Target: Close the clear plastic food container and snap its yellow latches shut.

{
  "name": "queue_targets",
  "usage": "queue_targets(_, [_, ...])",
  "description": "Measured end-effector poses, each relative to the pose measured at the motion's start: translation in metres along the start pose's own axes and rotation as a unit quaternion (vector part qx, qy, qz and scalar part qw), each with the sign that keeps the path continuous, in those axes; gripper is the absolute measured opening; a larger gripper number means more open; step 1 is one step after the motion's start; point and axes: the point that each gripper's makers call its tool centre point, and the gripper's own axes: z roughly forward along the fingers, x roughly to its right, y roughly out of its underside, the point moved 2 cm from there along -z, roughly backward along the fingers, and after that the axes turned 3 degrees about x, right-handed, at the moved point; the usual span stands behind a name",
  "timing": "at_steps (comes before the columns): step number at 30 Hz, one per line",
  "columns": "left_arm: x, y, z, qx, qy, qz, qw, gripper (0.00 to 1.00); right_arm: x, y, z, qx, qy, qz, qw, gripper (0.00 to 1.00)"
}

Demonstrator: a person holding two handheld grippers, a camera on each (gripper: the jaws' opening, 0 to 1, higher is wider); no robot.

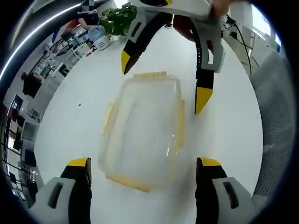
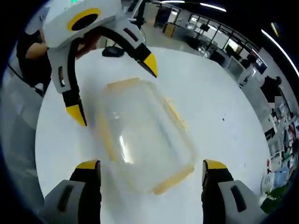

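Note:
A clear plastic food container (image 1: 142, 126) lies on the white table (image 1: 74, 121) with its lid resting on top and yellow latches (image 1: 180, 122) along its edges; whether they are snapped down I cannot tell. My left gripper (image 1: 144, 163) is open, its yellow-tipped jaws spread wider than the container's near end. My right gripper (image 1: 163, 81) faces it from the far end, also open. In the right gripper view the container (image 2: 145, 135) sits ahead of the open right gripper (image 2: 151, 164), and the left gripper (image 2: 113, 88) hovers over the far end. Neither gripper holds anything.
A green plant (image 1: 117, 18) and small items stand at the table's far edge. Dark cables (image 1: 238, 32) run near another edge, and a black object (image 2: 113, 51) lies on the table. A grey chair (image 1: 275, 116) stands beside the table. Office desks lie beyond.

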Motion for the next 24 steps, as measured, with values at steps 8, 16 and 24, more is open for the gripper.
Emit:
queue_targets(8, [0.01,0.006,-0.011,0.014,-0.009,-0.037,0.9992,0.94,-0.004,-0.001,-0.013,0.028,0.019,0.039,0.9987,0.91])
queue_targets(16, [0.018,0.013,-0.021,0.023,-0.018,-0.048,0.9984,0.93,-0.012,0.003,-0.022,0.049,0.024,0.065,0.9964,0.9])
queue_targets(24, [0.025,0.014,-0.027,0.03,-0.023,-0.058,0.9976,0.93,-0.019,0.004,-0.03,0.068,0.031,0.084,0.9936,0.9])
